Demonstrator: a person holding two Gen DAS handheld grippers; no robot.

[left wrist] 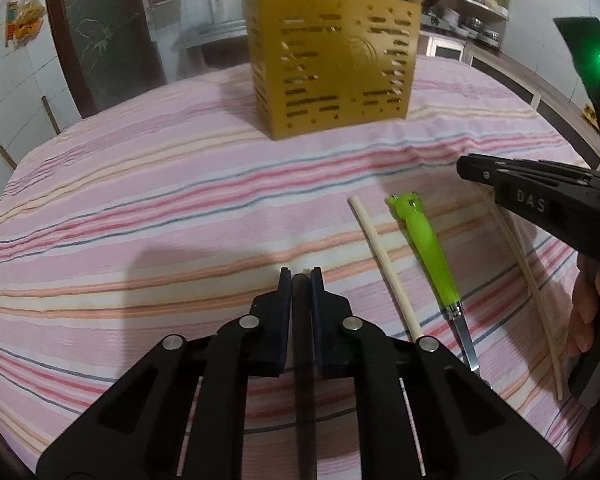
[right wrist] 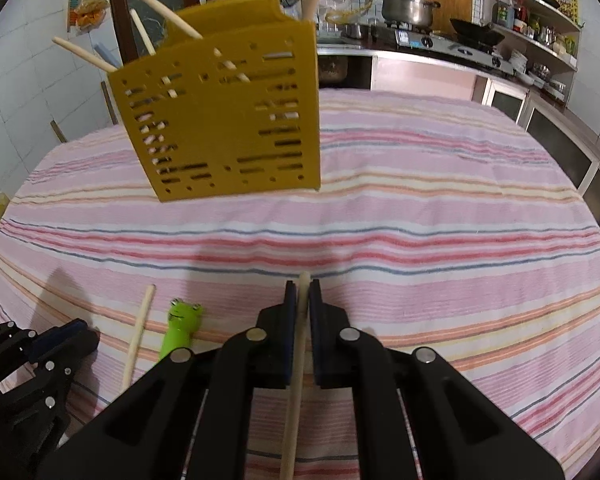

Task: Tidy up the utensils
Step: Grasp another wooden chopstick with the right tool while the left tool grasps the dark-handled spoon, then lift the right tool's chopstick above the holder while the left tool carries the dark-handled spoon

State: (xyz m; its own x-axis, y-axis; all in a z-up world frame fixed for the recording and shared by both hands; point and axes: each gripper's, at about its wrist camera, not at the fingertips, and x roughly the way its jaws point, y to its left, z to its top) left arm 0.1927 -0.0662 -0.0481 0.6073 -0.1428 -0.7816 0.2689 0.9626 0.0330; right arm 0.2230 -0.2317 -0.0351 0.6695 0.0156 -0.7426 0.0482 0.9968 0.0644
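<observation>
Left gripper, lower centre of the left wrist view: jaws drawn narrow, clamped on a dark rod-like utensil that runs back between the pads toward the camera. What kind of utensil it is cannot be told; only a dark rounded shaft shows.

Right gripper, lower centre of the right wrist view: jaws narrow too, pinching a pale wooden chopstick whose tip pokes just past the pads. Both held pieces look low over the cloth; whether they are lifted clear cannot be told.

Yellow perforated utensil holder stands upright on the pink striped tablecloth, upper left of the right wrist view, top centre of the left. Several pale chopsticks already lean out of its top, so part of the sorting looks done.

Loose items on the cloth, lower left of the right wrist view, right of centre in the left: one pale chopstick, and just beside it a knife with a green frog handle, blade toward the camera. Neither is touched.

Judgement: mid-task. Two pieces gripped but not yet delivered; holder well apart from both grippers. At least two more pieces wait after these.
</observation>
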